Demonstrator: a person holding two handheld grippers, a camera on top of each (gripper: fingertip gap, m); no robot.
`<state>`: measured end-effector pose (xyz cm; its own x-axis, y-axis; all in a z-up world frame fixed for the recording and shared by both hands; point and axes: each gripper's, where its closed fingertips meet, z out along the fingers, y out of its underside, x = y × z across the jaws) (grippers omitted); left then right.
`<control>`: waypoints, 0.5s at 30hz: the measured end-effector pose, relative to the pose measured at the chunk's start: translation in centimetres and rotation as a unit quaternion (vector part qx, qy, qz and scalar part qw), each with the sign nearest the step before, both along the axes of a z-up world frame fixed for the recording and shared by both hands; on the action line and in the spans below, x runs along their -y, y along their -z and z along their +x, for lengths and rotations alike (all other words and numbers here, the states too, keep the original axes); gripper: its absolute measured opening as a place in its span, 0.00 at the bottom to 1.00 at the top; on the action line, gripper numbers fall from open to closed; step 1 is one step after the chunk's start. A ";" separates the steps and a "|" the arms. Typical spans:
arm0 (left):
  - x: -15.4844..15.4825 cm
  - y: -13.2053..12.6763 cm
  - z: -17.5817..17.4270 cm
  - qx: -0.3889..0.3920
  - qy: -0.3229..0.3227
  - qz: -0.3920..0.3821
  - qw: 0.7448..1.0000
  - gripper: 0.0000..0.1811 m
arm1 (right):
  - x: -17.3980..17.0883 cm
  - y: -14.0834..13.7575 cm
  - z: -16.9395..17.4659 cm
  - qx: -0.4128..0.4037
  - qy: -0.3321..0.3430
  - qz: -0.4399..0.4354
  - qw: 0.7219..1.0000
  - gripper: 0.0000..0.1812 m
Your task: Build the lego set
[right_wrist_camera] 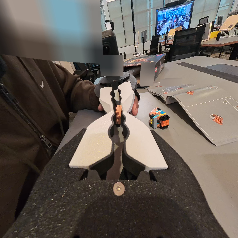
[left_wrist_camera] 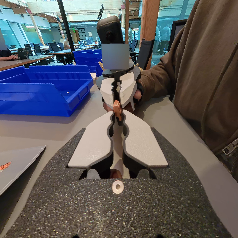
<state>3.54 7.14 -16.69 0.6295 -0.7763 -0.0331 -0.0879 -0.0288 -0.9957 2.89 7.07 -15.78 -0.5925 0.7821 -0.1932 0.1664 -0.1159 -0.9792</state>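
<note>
My two grippers meet tip to tip above the grey table (left_wrist_camera: 51, 131). A small orange-brown lego piece (left_wrist_camera: 117, 107) with a black part at its near end stands on edge between them. My left gripper (left_wrist_camera: 118, 115) is shut on its near end. My right gripper (left_wrist_camera: 116, 103) faces it and is shut on the far end. In the right wrist view the same piece (right_wrist_camera: 118, 114) sits in my right gripper (right_wrist_camera: 118, 116), and my left gripper (right_wrist_camera: 117, 105) closes on it from the far side. A small built lego block (right_wrist_camera: 159, 119), orange, black and light blue, stands on the table to the right.
Blue plastic bins (left_wrist_camera: 45, 90) stand at the left, one with a tiny piece inside. An open instruction booklet (right_wrist_camera: 193, 103) lies at the right and shows in the left wrist view (left_wrist_camera: 19, 167). A lego box (right_wrist_camera: 148, 61) lies behind. A person's brown jacket (right_wrist_camera: 32, 103) is close by. The tips of both grippers are at nearly the same place. The small built lego block (right_wrist_camera: 159, 119) is about equally far from each gripper, around 12 centimeters.
</note>
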 end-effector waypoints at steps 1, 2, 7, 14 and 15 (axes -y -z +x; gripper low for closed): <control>0.0 0.0 0.0 0.001 0.002 -0.003 1.000 0.05 | 0.0 0.0 0.0 -0.001 -0.001 0.001 1.000 0.04; 0.0 0.1 -0.1 0.002 0.002 -0.005 1.000 0.05 | 0.1 0.0 0.0 -0.001 -0.001 0.002 1.000 0.04; 0.1 0.1 -0.1 -0.001 0.007 -0.005 1.000 0.05 | 0.3 0.0 -0.1 -0.008 0.002 0.015 1.000 0.04; -0.3 -0.1 -0.5 0.001 -0.015 0.006 1.000 0.04 | -0.1 -0.1 -0.5 -0.005 0.019 0.007 1.000 0.05; -0.3 -0.2 -0.6 0.001 -0.019 0.007 1.000 0.04 | -0.2 -0.1 -0.6 -0.004 0.022 0.003 1.000 0.05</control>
